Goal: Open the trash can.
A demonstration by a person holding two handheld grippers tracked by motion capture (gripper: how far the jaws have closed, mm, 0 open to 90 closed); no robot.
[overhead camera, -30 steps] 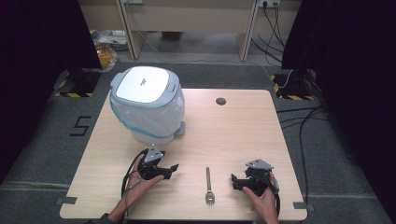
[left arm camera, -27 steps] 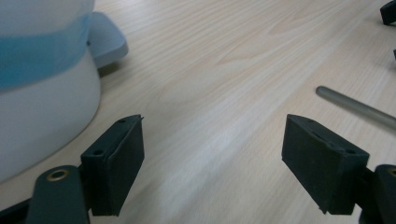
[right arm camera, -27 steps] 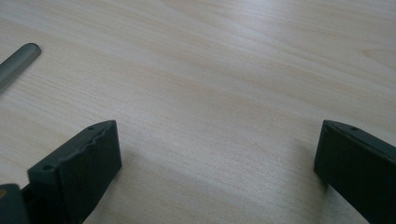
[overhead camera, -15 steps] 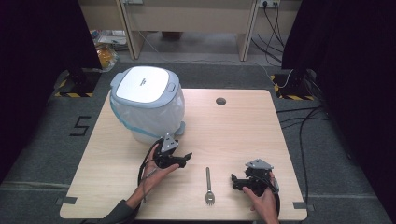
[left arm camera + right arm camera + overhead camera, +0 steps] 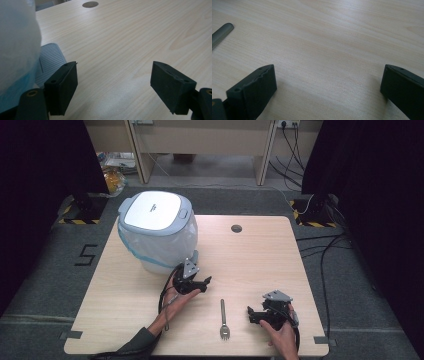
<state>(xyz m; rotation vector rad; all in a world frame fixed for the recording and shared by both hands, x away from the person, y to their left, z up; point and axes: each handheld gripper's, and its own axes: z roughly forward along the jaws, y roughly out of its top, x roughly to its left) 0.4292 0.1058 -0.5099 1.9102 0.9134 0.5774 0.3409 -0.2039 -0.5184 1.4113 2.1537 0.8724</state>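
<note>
Two tools work here. The left tool [image 5: 200,284], jaws spread and empty, hangs just beside the lidded bin [image 5: 156,232] at the back left of the wooden table [image 5: 260,255]. Its plastic liner looks soft and slippery; the ribbed grey pedal [image 5: 50,58] looks firmer. The right tool [image 5: 256,315], spread too, rests near a stiff metal fork [image 5: 224,317].

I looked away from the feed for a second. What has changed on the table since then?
The left gripper has moved up the table and rightward, beside the pedal of the white, bag-lined bin, its jaws open and empty. The right gripper, the metal fork and the bin stayed put.
</note>
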